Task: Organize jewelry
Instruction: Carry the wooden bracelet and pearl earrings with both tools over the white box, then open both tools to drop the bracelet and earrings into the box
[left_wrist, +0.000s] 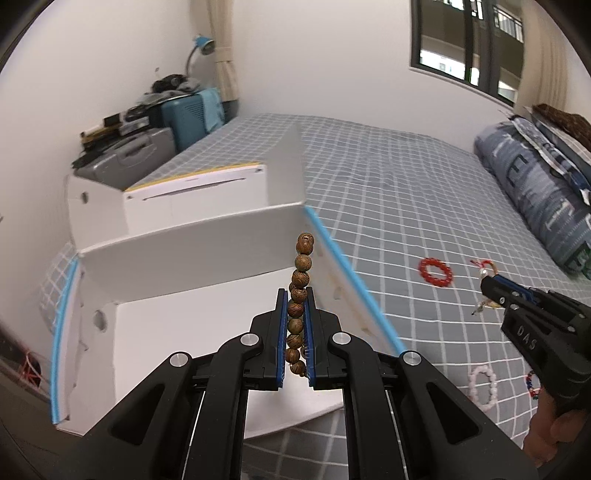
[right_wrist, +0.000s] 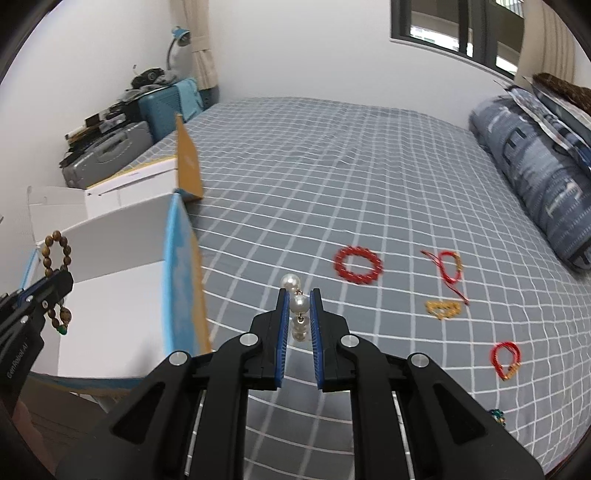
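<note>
My left gripper (left_wrist: 295, 317) is clenched on the wooden bracelet (left_wrist: 300, 295), which stands up between the fingers (left_wrist: 282, 332) over the open white box (left_wrist: 177, 332) at the bed's left edge. My right gripper (right_wrist: 298, 314) is clenched on the pearl piece (right_wrist: 298, 303), with one pearl standing proud of the tips; it hangs over the bed (right_wrist: 332, 184), just right of the box's blue-edged wall (right_wrist: 177, 280).

Procedure for the step in hand, as I judge it, placing both pieces in the box:

1. Carry the left load past the near wall and lower it towards the floor of the box before releasing, so the beads do not bounce out.
2. Bring the right load over the blue-edged wall, not through it; that flap looks light and would likely tip if struck.
3. Release one side at a time, and keep the pieces apart.

The grip on the pearl piece looks shallow, though blur makes this uncertain; avoid quick rolls.

Remaining on the bed: red ring (right_wrist: 357, 265), red cord (right_wrist: 448, 271), gold piece (right_wrist: 442, 308), red loop (right_wrist: 506, 356).
</note>
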